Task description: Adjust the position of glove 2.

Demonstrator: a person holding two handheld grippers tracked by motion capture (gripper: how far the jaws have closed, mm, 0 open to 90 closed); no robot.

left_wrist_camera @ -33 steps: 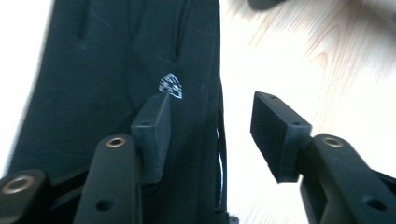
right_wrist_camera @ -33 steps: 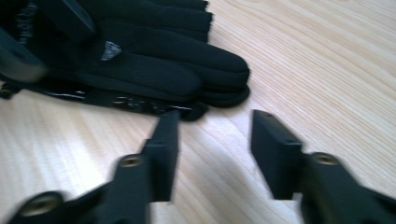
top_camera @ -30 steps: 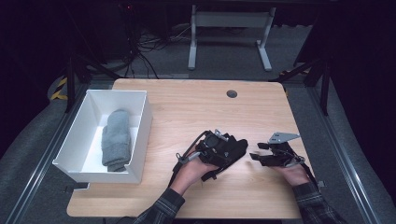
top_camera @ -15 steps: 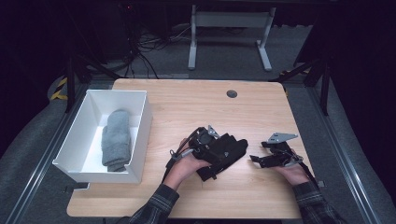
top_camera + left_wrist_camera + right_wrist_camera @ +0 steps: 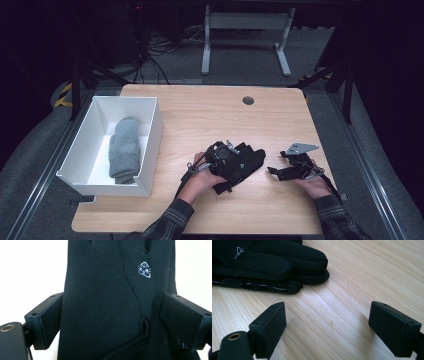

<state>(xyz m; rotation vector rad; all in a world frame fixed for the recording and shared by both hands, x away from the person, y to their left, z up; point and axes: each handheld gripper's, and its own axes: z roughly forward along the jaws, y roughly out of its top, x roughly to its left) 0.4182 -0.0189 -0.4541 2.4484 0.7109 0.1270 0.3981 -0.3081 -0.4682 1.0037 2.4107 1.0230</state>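
Observation:
A black glove [image 5: 248,161] with a small white logo lies flat on the wooden table [image 5: 210,115], near its front middle. My left gripper [image 5: 234,165] rests on top of it. In the left gripper view the glove [image 5: 100,290] runs up between the two jaws of that gripper [image 5: 110,322]; they have just been opening and stand wide at its edges without squeezing it. My right gripper [image 5: 272,171] lies low on the table just right of the glove. Its jaws [image 5: 328,325] have also just been opening, with bare wood between them and the glove's fingers [image 5: 274,260] ahead.
A white open box [image 5: 150,135] stands at the table's left with a grey folded sock [image 5: 124,150] inside. A dark cable hole [image 5: 248,100] sits at the back middle. The table's front edge is close behind both hands.
The left hand has sunk slightly onto the glove and shifted a little to the left. The right hand has stayed almost in place.

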